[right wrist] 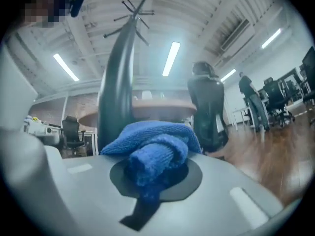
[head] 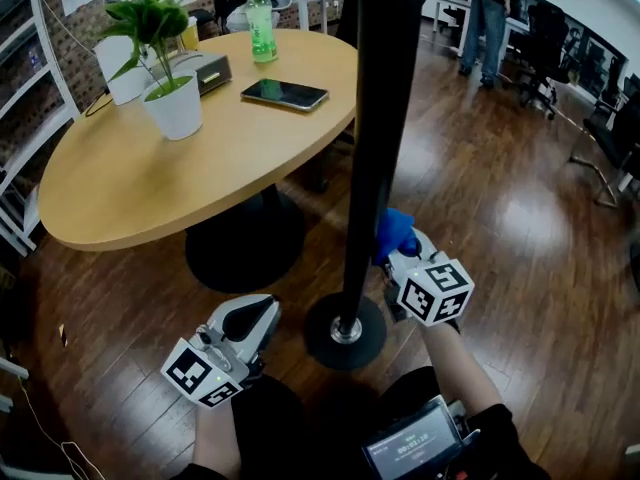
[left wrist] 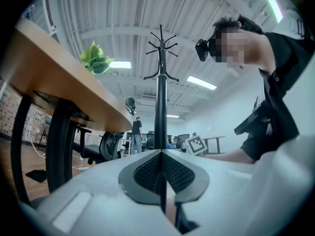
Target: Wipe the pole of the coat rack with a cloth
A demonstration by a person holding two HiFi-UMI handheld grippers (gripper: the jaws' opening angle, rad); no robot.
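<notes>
Wood floor (head: 520, 218) beside a round desk (head: 150, 183): my right claw (head: 405, 253) is clamped on the blue cloth (head: 393, 232), which lies against the coat rack's pole (head: 375, 148) low down. My left claw (head: 255, 318) is pressed together and empty, near the rack's base (head: 322, 340).

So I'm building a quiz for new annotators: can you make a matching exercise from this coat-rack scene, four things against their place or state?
Things:
1. blue cloth
2. left gripper
3. phone
4. green bottle

Place or state:
a. lying flat on the round table
b. jaws together, nothing between them
c. standing upright on the table's far side
d. clamped in the right gripper, beside the pole

Pairs: 1-d, 2-b, 3-a, 4-c
</notes>
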